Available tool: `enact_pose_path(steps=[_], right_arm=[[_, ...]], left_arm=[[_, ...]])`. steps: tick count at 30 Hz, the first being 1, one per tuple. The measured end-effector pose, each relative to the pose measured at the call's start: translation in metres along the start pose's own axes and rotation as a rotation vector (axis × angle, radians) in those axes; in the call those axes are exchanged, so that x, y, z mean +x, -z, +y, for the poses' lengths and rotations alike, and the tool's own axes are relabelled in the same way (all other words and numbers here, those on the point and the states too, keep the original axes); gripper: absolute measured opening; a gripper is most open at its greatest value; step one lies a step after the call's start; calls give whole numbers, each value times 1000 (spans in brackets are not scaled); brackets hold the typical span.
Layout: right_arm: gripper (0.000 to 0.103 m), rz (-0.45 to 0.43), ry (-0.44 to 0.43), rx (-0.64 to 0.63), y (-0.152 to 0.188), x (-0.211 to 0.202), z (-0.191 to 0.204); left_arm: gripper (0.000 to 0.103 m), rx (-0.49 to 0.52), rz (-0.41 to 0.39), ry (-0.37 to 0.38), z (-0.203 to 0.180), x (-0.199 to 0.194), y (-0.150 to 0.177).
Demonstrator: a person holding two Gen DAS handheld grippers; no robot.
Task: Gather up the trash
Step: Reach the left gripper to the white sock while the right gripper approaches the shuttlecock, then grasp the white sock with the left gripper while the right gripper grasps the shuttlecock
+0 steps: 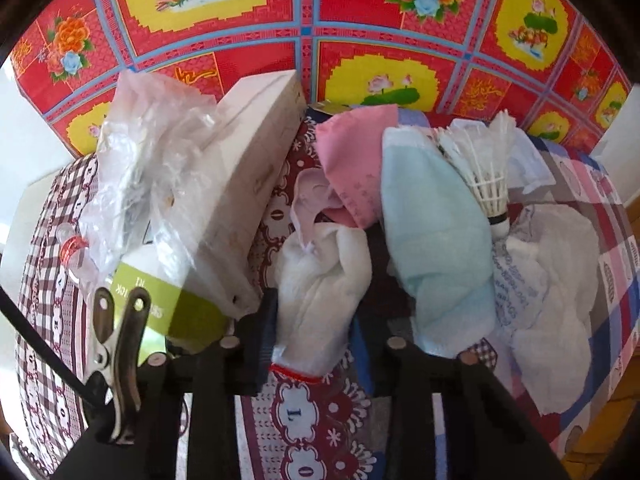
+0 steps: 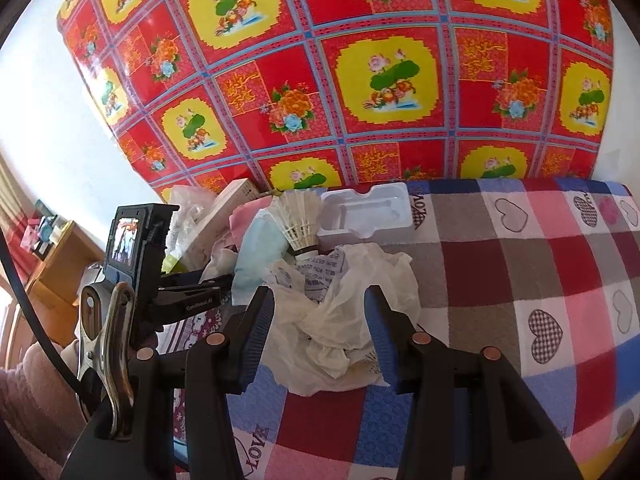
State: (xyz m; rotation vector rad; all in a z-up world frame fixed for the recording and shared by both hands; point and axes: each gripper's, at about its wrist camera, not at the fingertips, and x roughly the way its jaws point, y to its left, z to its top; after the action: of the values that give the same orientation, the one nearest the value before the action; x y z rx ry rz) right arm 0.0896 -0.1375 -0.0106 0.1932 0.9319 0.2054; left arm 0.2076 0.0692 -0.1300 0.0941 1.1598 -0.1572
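Observation:
My left gripper (image 1: 320, 306) points down into a heap of litter on the bed. Its jaws are shut on a white cloth with a red hem (image 1: 320, 280). Around it lie a white cardboard box (image 1: 248, 160), crumpled clear plastic (image 1: 148, 160), a pink cloth (image 1: 352, 160), a pale blue cloth (image 1: 440, 248) and a shuttlecock (image 1: 490, 184). My right gripper (image 2: 320, 312) hangs open above a crumpled white plastic bag (image 2: 340, 320). In the left wrist view the same plastic bag (image 1: 552, 300) lies free, with no fingers on it.
A white foam tray (image 2: 368, 216) rests behind the heap on the plaid heart blanket (image 2: 520, 280). A red and yellow flowered sheet (image 2: 360, 80) rises at the back. Wooden furniture (image 2: 60, 272) stands at far left, and a pink sleeve (image 2: 28, 392) shows at lower left.

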Motion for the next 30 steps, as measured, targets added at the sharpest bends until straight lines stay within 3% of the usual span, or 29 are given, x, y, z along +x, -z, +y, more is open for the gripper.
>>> enact_pose_path(steps=[17,30], right_arm=[[48,39,-51,-52,-26,40,16],[48,140,-24,-100,-46,113,20]], left_arm=[[33,-78,-1,121,21,-44,30],[33,-143,-8,132,33,-57,52]])
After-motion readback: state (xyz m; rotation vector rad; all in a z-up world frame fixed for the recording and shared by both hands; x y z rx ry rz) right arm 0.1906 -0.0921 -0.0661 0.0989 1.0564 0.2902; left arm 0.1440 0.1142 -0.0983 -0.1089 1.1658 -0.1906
